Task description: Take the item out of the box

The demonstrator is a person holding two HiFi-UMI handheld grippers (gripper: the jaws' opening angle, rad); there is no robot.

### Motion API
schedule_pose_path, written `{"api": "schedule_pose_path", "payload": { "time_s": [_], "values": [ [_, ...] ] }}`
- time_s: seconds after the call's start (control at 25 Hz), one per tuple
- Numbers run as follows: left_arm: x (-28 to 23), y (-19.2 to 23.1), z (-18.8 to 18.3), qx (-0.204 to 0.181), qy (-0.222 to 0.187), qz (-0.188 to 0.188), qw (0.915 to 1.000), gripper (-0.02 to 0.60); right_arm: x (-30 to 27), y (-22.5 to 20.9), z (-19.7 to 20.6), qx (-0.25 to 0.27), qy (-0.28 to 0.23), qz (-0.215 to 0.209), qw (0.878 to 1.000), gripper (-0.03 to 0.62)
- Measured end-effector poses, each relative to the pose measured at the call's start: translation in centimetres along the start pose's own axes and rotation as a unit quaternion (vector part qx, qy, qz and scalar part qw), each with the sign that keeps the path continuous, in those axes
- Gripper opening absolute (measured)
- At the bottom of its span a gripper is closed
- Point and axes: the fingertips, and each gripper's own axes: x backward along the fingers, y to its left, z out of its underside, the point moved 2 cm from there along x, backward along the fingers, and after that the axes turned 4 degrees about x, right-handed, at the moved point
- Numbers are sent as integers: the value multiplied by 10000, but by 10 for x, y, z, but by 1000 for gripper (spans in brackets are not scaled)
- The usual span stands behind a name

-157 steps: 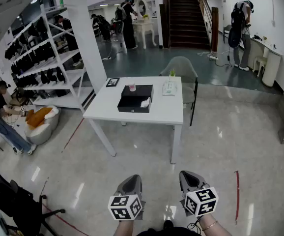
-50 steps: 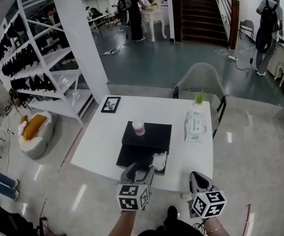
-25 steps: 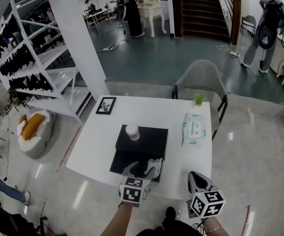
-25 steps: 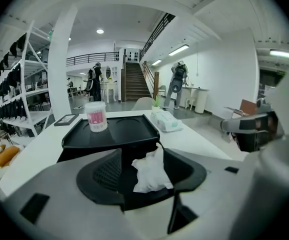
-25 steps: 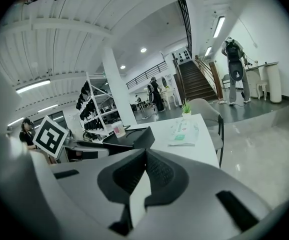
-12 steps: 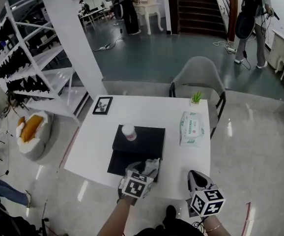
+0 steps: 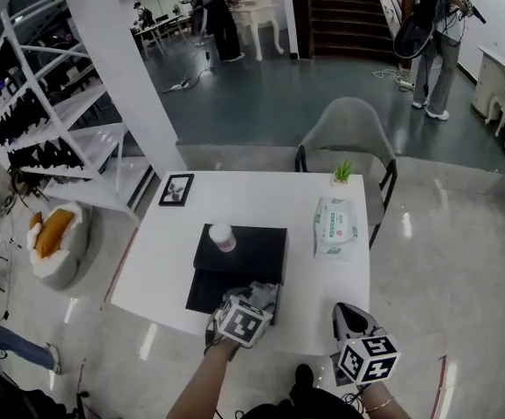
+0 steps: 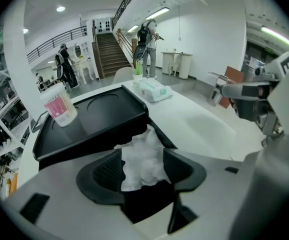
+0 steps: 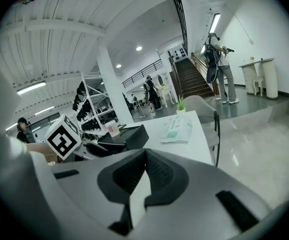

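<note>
A black box [image 7: 202, 291] lies open on the white table [image 7: 252, 201]. Its lid [image 7: 251, 248] lies flat behind it with a pink-and-white cup [image 7: 222, 237] on top. My left gripper [image 7: 264, 293] reaches into the box's front right corner, shut on a crumpled white item [image 8: 144, 136]. The item fills the narrow gap between the jaws of the left gripper [image 8: 143, 155]. My right gripper [image 7: 347, 314] hangs off the table's near right edge, apart from the box. In its own view the right gripper [image 9: 144, 153] is shut on nothing.
A pack of wet wipes [image 7: 334, 228] and a small plant [image 7: 343, 171] sit on the table's right side, a framed picture [image 7: 176, 188] at its far left corner. A grey chair [image 7: 350, 129] stands behind. A white pillar [image 7: 117, 68] and shelves [image 7: 38, 103] stand to the left; people are in the background.
I have walked up to the table. My left gripper reached over the box's front, lowered onto the white item and narrowed around it. The right gripper stayed low at the right.
</note>
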Motion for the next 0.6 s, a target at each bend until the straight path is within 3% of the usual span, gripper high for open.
{"api": "schedule_pose_path", "payload": {
  "time_s": [0.32, 0.6],
  "values": [
    [-13, -5, 4, -351, 546, -7, 9979, 238, 2, -8, 2, -69, 20, 59, 10000, 0],
    [-25, -4, 8, -364, 823, 187, 9958, 238, -1, -11, 5, -91, 52, 90, 9999, 0]
  ]
}}
